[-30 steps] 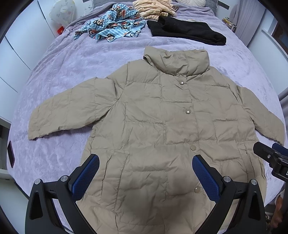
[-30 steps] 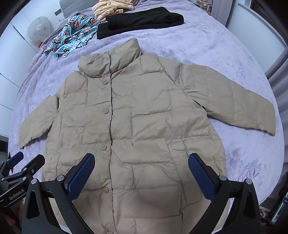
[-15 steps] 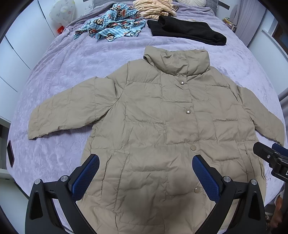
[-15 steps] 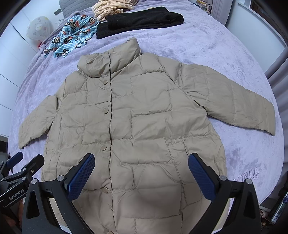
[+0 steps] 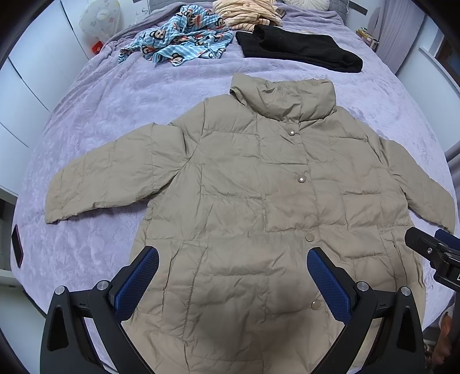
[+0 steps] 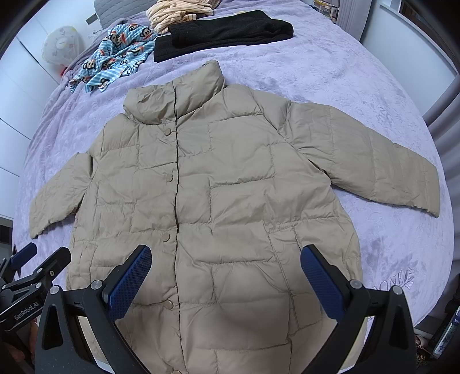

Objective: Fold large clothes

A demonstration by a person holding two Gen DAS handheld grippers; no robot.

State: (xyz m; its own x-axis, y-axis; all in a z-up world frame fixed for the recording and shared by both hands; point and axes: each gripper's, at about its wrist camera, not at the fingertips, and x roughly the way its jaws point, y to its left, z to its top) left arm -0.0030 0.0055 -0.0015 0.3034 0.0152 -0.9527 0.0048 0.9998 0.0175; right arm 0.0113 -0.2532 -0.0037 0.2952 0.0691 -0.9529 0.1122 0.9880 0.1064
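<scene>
A beige quilted puffer jacket lies flat and face up on the purple bed, buttoned, collar away from me, both sleeves spread out. It also shows in the right wrist view. My left gripper is open and empty, hovering above the jacket's lower left part near the hem. My right gripper is open and empty above the lower right part. The right gripper's tip shows at the left wrist view's right edge; the left gripper's tip shows at the right wrist view's left edge.
At the far end of the bed lie a blue monkey-print garment, a folded black garment and a peach striped garment. White cabinets stand to the left. A dark phone lies at the bed's left edge.
</scene>
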